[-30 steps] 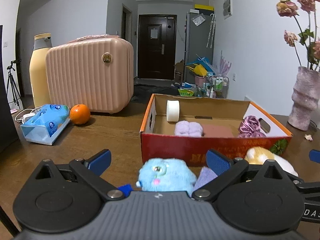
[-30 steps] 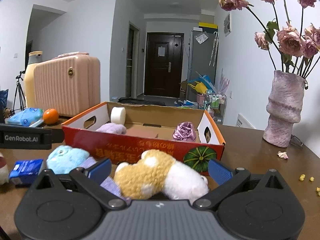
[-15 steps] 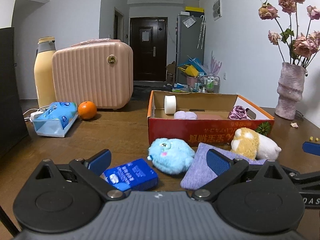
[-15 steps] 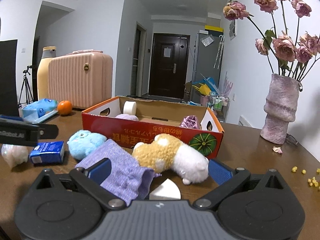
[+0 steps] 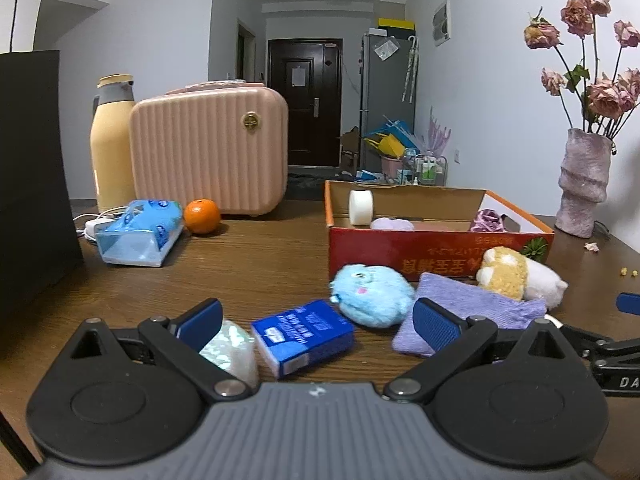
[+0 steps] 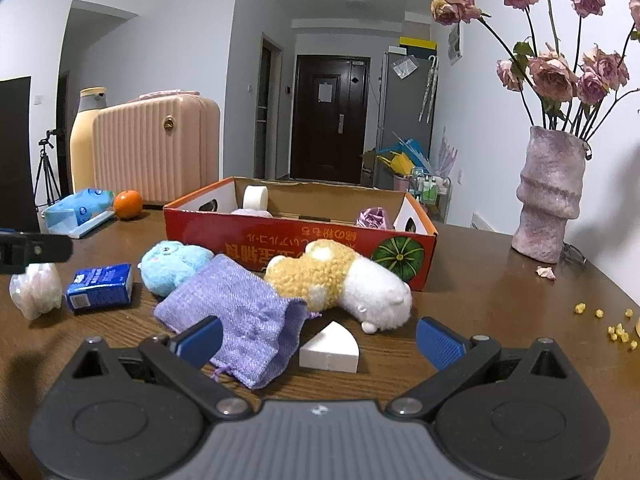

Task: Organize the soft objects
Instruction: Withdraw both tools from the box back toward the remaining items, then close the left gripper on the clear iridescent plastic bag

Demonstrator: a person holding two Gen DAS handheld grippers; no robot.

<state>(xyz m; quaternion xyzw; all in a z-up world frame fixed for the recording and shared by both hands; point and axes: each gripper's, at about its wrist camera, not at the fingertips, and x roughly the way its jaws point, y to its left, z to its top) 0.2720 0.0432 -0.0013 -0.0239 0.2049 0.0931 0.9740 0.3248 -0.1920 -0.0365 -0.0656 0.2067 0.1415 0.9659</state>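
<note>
Both claws, left [image 5: 316,314] and right [image 6: 318,330], spread, empty; fluffy tan-and-white plush toy [image 6: 340,280] on wooden desk [image 6: 480,296] before red cardboard box [image 6: 300,246]. Risk: overlapping purple knitted pouch [image 6: 240,312] snagging, dragged along

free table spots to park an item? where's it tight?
Free: bare table between orange, tissue pack and box; also right of the box toward vase. Tight: in front of the box, with blue plush, purple pouch, sheep plush, white wedge.

dim cool indoor light, soft shadows, fisheye-bent dark corners.
</note>
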